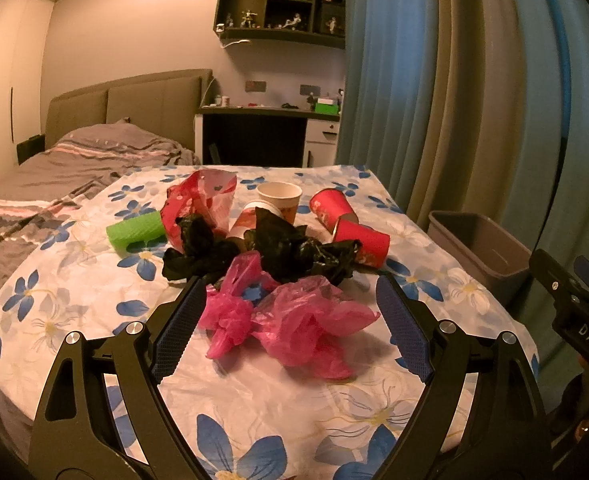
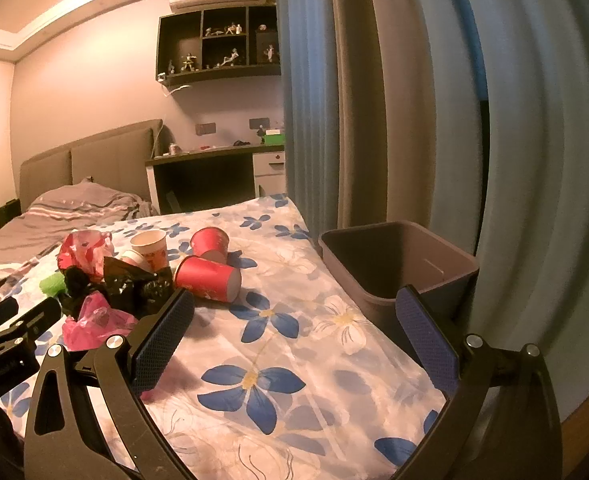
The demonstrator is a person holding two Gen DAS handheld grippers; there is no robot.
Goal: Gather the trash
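Observation:
A pile of trash lies on the flowered sheet [image 1: 254,392]: crumpled pink bags [image 1: 302,320], black bags [image 1: 294,252], a red patterned bag [image 1: 198,200], a green roll [image 1: 134,232], red paper cups [image 1: 358,236] on their sides and a pale upright cup [image 1: 280,196]. My left gripper [image 1: 290,292] stands open, its blue pads either side of the pink bags without pressing them. My right gripper [image 2: 294,308] is open over bare sheet, right of the pile [image 2: 134,276], with the grey bin [image 2: 398,264] beyond its right finger.
The bin stands off the bed's right edge against blue and grey curtains [image 2: 374,100]. A grey duvet [image 1: 54,176] covers the bed's left side. A desk [image 1: 270,128] and wall shelves [image 1: 282,4] are at the far end.

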